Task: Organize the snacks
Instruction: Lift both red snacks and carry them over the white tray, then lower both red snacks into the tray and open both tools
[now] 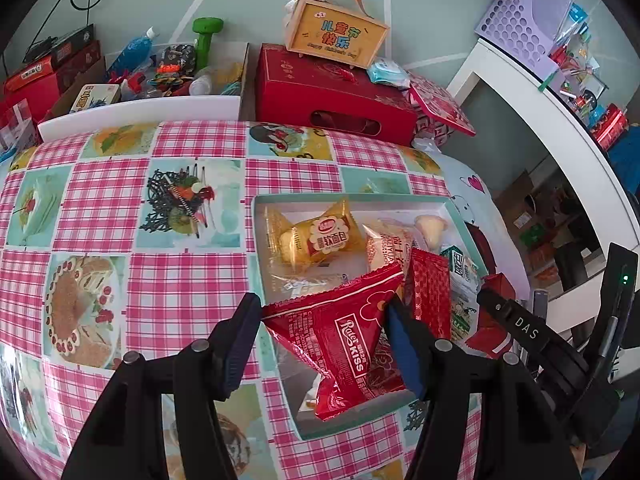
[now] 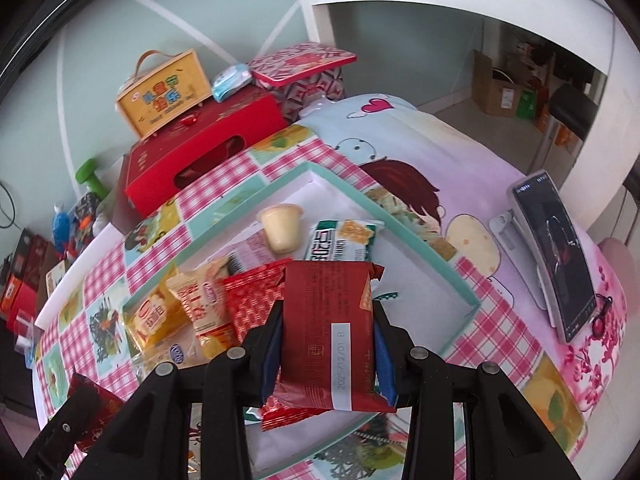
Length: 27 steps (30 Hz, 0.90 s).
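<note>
A shallow teal-rimmed box [image 1: 352,199] [image 2: 404,224] lies on the checked tablecloth and holds several wrapped snacks: a yellow bread packet [image 1: 320,240] [image 2: 154,320], a pale packet [image 1: 386,246] [image 2: 206,308], a jelly cup [image 1: 430,226] [image 2: 280,226] and a green-white packet [image 2: 344,240]. My left gripper [image 1: 324,344] has its jaws apart around a red "KISS" packet [image 1: 340,336] over the box; contact is unclear. My right gripper [image 2: 326,344] is shut on a dark red packet [image 2: 328,332] above the box.
A red gift box [image 1: 332,96] [image 2: 200,152] with a yellow wooden case [image 1: 336,34] [image 2: 164,92] on it stands beyond the table's far edge. A phone on a stand [image 2: 556,256] is at the right. A cluttered white bin [image 1: 160,76] is at the far left.
</note>
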Each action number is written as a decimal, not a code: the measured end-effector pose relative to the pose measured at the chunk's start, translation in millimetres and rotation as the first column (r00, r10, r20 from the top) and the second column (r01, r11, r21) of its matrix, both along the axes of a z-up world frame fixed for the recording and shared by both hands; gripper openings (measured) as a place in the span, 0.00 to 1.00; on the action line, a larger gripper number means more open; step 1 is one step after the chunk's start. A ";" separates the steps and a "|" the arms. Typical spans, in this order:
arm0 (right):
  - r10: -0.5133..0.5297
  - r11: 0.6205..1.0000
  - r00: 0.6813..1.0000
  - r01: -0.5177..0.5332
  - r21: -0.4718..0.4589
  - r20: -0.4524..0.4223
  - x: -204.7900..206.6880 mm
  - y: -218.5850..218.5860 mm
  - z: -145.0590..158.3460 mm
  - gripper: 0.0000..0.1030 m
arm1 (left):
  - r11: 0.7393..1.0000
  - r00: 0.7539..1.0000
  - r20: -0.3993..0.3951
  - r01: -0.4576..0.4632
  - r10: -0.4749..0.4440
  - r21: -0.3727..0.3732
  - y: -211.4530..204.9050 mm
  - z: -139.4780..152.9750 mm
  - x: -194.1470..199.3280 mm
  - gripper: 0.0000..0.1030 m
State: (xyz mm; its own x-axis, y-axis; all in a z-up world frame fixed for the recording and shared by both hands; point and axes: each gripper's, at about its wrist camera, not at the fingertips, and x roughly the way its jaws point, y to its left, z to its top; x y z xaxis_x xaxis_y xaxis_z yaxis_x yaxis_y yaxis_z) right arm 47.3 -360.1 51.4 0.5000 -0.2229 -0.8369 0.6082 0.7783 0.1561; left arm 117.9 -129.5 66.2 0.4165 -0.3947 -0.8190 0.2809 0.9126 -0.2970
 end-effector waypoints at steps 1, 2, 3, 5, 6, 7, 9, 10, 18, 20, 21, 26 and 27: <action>-0.002 1.000 1.000 0.002 0.002 0.001 -0.4 -1.5 -0.2 0.41 | 1.000 1.000 0.001 0.003 -0.003 0.002 -2.5 -0.5 -0.4 0.62; -0.006 1.000 1.000 0.006 0.007 0.003 -1.0 -3.2 -0.3 0.41 | 1.000 1.000 0.003 0.007 -0.007 0.003 -5.5 -1.2 -0.8 0.62; -0.007 1.000 1.000 0.007 0.010 0.004 -1.4 -4.3 -0.3 0.41 | 1.000 1.000 0.004 0.011 -0.011 0.007 -8.9 -2.0 -1.0 0.62; -0.009 1.000 1.000 0.009 0.010 0.009 -2.3 -6.5 -0.1 0.41 | 1.000 1.000 0.007 0.019 -0.019 0.011 -14.6 -3.1 -1.4 0.62; -0.010 1.000 1.000 0.010 0.008 0.015 -2.8 -7.1 0.5 0.41 | 1.000 1.000 0.010 0.021 -0.022 0.013 -17.3 -3.4 -1.7 0.62; -0.010 1.000 1.000 0.010 0.008 0.024 -3.1 -8.6 1.0 0.41 | 1.000 1.000 0.012 0.022 -0.022 0.012 -20.0 -3.7 -1.6 0.62; -0.007 1.000 0.999 0.006 0.009 0.035 -3.2 -9.7 2.0 0.41 | 1.000 1.000 0.014 0.018 -0.018 0.005 -24.3 -3.8 -1.3 0.62; -0.005 1.000 0.999 0.005 0.008 0.041 -3.0 -10.1 2.4 0.41 | 1.000 1.000 0.017 0.016 -0.016 0.002 -26.4 -4.0 -1.0 0.62; 0.006 1.000 0.998 -0.007 0.021 0.063 0.2 -17.7 -0.7 0.41 | 1.000 0.999 0.046 0.002 -0.003 0.011 -38.0 -6.1 5.6 0.62; 0.014 1.000 0.998 -0.015 0.019 0.064 2.8 -17.5 -1.8 0.41 | 1.000 0.999 0.049 -0.006 0.006 0.001 -39.3 -7.0 8.4 0.62; 0.019 1.000 0.998 -0.020 0.020 0.065 3.8 -17.1 -2.0 0.41 | 1.000 0.999 0.050 -0.009 0.009 -0.003 -40.2 -7.7 9.7 0.62; 0.049 0.999 0.996 -0.051 0.020 0.072 10.3 -13.1 -3.7 0.41 | 1.000 0.998 0.053 -0.018 0.018 -0.006 -45.1 -12.1 16.2 0.62; 0.056 0.998 0.996 -0.057 0.017 0.071 11.8 -11.5 -4.2 0.41 | 1.000 0.998 0.053 -0.020 0.020 -0.006 -45.8 -13.1 17.3 0.62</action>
State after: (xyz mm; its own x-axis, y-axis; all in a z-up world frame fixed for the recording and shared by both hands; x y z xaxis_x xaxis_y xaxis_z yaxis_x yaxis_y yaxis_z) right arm 59.1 -371.6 47.1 0.5690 -0.1766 -0.8031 0.5502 0.8076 0.2123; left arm 135.2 -175.3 53.1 0.4670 -0.3907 -0.7933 0.2781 0.9165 -0.2876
